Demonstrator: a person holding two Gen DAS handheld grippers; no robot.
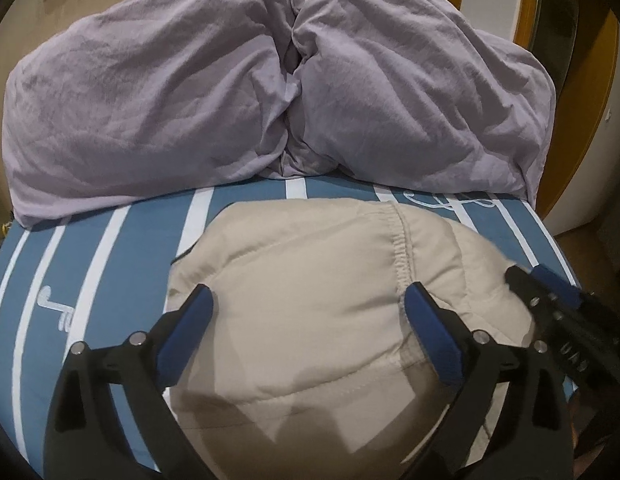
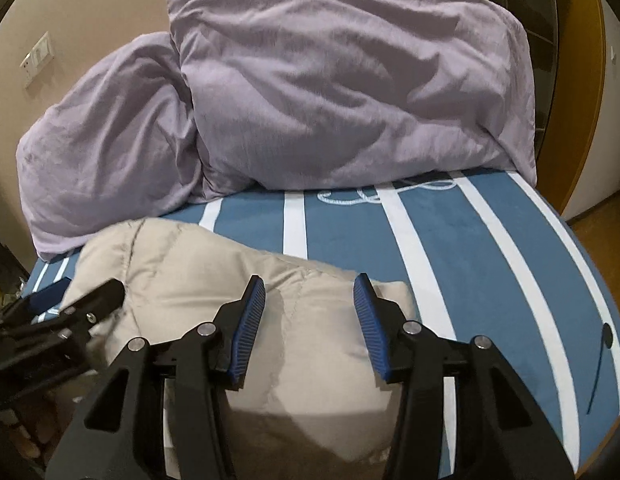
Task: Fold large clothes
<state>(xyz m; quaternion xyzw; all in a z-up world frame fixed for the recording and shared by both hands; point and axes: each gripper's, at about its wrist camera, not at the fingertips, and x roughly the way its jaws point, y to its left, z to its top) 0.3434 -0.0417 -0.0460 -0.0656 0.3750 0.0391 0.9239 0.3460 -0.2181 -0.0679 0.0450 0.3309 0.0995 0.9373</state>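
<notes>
My left tongs (image 1: 308, 304) hang wide and empty over the beige jacket (image 1: 310, 280), a padded bundle on the striped bed (image 1: 122, 248) just below and ahead. Right tongs (image 2: 310, 296), part open and empty, sit over its right end, so either hand can pinch next.

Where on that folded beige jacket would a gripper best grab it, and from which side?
Probably the beige jacket by its elastic-gathered hem, coming from the near side: that stitched edge is a firm ridge, while the padded panels look puffy and slippery.
</notes>
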